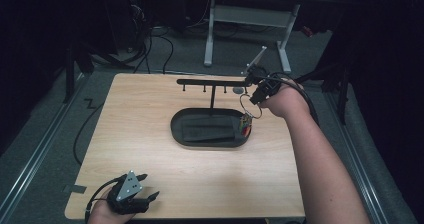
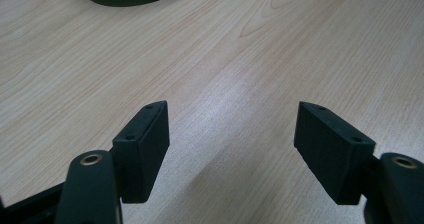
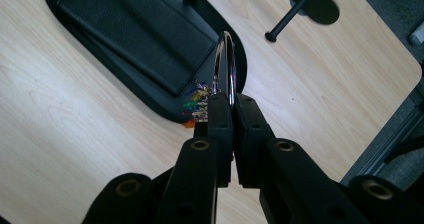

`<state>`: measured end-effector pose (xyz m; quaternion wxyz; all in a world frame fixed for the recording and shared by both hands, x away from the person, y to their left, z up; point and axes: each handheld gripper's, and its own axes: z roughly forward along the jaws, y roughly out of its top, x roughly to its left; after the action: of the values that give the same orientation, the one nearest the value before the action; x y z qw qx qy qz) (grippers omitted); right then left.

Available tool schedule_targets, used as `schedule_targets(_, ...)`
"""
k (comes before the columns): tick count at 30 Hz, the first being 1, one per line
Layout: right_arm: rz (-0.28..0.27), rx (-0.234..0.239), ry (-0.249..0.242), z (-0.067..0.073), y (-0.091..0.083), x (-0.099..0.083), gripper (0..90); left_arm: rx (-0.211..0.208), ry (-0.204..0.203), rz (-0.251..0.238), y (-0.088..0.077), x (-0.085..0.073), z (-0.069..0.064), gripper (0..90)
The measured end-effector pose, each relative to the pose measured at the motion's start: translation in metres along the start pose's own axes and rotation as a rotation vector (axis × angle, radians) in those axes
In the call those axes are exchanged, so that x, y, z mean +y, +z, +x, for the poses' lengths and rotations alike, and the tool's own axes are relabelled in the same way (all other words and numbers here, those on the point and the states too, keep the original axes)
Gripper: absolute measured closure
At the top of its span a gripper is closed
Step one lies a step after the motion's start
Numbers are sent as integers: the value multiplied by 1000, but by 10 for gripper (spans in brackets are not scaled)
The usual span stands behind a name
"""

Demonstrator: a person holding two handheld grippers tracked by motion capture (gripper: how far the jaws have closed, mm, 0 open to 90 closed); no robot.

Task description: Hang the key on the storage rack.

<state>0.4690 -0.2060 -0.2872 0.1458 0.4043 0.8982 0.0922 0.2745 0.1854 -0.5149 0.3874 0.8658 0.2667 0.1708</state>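
Metal ring (image 3: 226, 64), lower part hidden

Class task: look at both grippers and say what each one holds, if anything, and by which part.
The right gripper pinches a metal ring at its lower rim, coloured bits dangling beside it. The left gripper holds nothing.

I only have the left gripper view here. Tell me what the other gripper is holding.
Observer: The right gripper is shut on a metal ring hung with small coloured tags.
Operator: Say where it is.
Observer: Above the right end of the black oval tray, beside the peg rack.
Operator: Report what lies in the tray.
Observer: A flat black pad lies in it.
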Motion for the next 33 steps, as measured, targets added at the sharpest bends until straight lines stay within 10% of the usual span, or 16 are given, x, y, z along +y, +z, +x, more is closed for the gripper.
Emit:
schedule_targets(20,15,-13,85,-32,29,16,876,-18,-6,-3,0,-1,-1,309)
schedule_targets(33,18,-76,42,-33,48,19,810,-41,8,-1,2,-2,-2,310)
